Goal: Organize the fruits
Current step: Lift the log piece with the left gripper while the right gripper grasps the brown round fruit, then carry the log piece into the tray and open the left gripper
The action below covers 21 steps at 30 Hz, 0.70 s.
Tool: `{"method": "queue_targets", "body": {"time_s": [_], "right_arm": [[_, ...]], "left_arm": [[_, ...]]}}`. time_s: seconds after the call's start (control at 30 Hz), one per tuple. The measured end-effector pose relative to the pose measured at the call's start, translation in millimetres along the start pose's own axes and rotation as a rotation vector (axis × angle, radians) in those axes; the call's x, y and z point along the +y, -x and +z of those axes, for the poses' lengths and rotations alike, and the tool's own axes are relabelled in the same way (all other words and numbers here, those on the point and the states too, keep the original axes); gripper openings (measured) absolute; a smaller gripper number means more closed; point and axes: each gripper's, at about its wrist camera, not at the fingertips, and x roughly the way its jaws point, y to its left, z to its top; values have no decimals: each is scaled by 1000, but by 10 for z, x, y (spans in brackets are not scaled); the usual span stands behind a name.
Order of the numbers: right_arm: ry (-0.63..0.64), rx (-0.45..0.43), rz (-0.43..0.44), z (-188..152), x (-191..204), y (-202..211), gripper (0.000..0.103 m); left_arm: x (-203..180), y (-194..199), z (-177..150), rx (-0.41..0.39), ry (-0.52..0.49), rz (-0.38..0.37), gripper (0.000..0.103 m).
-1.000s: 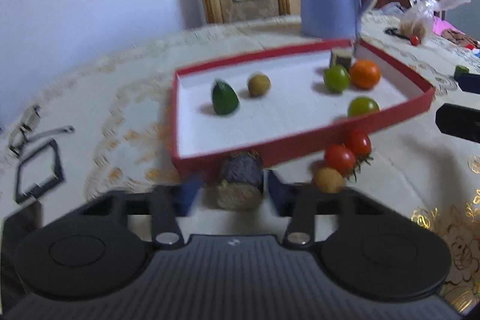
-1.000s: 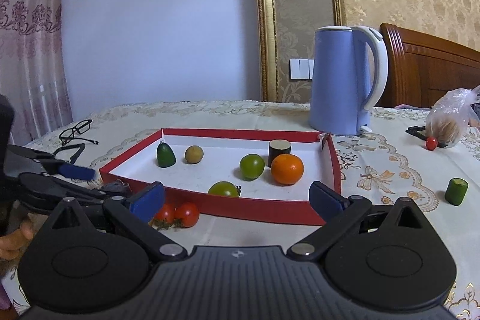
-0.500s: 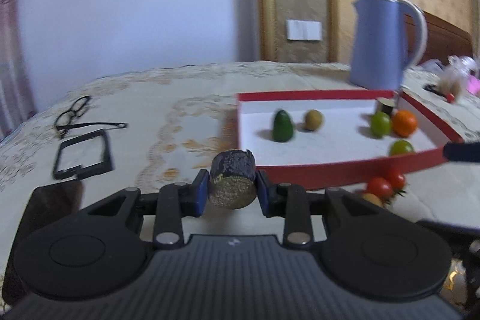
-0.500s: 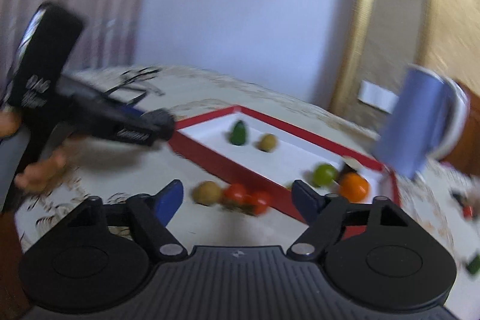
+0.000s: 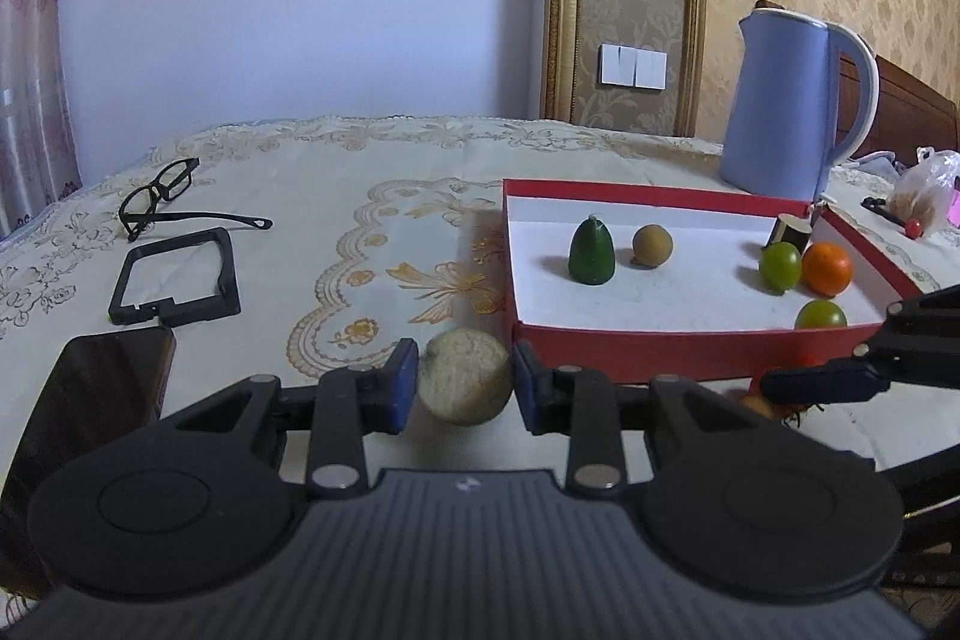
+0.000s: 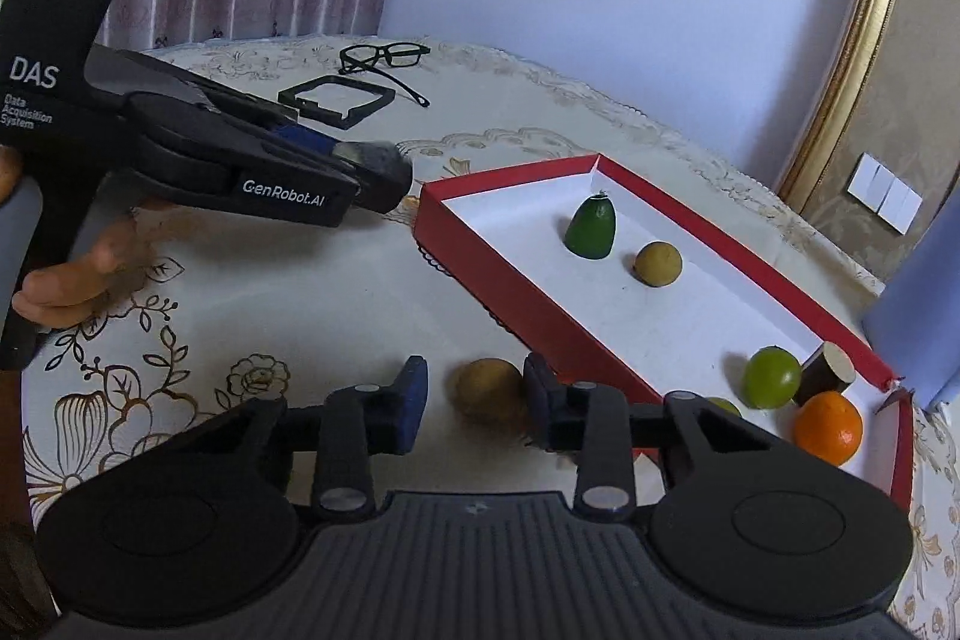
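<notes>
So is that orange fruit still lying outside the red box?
No, the orange fruit sits inside the red box, beside a green fruit.

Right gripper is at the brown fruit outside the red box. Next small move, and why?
Probably finish closing the right gripper on the brown fruit. Its jaws have just been closing, the fruit sits between them on the tablecloth beside the red box, and a gap shows at the left-hand pad, so it doesn't look gripped yet.
</notes>
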Motion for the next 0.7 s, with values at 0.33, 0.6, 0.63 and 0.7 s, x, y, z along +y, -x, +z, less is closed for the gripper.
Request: {"method": "queue_targets", "body": {"time_s": [0.33, 0.6, 0.63, 0.7], "right_arm": [[27, 12, -63, -36, 71, 49, 23], [105, 32, -69, 32, 90, -58, 24], [125, 38, -71, 45, 108, -69, 24], [128, 55, -73, 70, 115, -74, 24]], "left_arm": [[4, -18, 9, 18, -6, 0, 36], [-153, -131, 14, 67, -104, 55, 54], [-157, -144, 9, 74, -108, 61, 53], [-147, -159, 5, 83, -102, 63, 46]]}}
